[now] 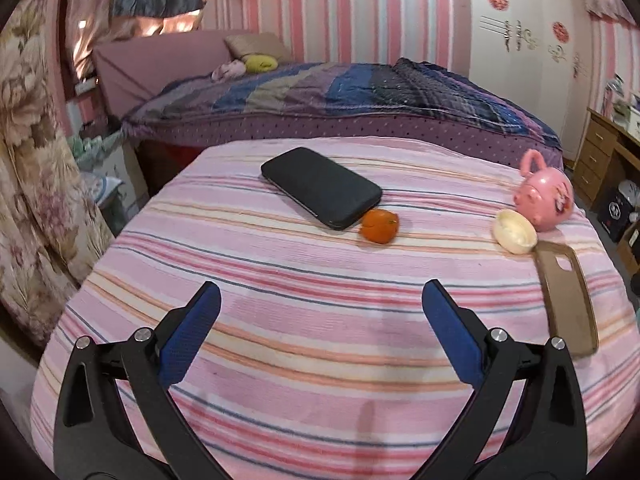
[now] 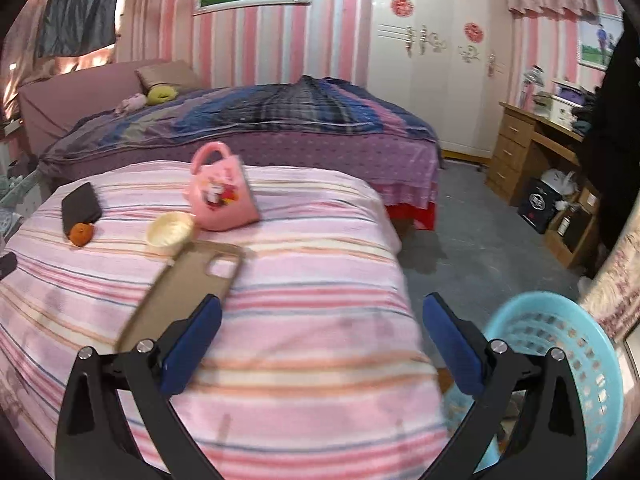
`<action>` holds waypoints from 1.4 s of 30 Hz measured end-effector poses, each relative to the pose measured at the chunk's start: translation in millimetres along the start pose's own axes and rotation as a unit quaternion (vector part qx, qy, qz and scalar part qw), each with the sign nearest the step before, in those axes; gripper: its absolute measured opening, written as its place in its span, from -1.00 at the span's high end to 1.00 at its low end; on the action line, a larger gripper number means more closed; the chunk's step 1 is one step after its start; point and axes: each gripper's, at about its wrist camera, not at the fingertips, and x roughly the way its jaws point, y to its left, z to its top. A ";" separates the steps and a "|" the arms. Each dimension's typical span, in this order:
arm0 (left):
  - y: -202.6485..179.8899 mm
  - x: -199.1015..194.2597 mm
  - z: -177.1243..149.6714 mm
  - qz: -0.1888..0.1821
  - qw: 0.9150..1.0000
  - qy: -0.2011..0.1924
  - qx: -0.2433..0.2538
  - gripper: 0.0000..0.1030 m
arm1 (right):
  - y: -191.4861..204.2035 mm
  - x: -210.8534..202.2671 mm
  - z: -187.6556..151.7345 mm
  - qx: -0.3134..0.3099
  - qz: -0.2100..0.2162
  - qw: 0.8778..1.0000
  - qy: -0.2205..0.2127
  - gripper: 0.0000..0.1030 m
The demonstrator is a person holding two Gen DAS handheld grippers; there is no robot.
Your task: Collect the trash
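Note:
A small orange fruit lies on the pink striped cloth, touching the near corner of a black phone. To the right a cream round lid or cup leans against a pink mug. My left gripper hovers open over bare cloth, well short of the orange. My right gripper is open too, above the cloth's right side, with the orange, cream cup and pink mug far ahead at left. A light blue perforated basket stands on the floor at lower right.
A tan phone case lies flat just beyond my right gripper's left finger, also seen as the tan case. Behind the striped surface is a purple-covered bed. A wooden desk and boxes stand at right.

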 end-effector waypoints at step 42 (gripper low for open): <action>-14.8 80.4 21.1 0.000 0.997 0.079 0.012 0.47 | 103.1 85.5 41.5 -0.057 0.128 0.989 0.049 -0.88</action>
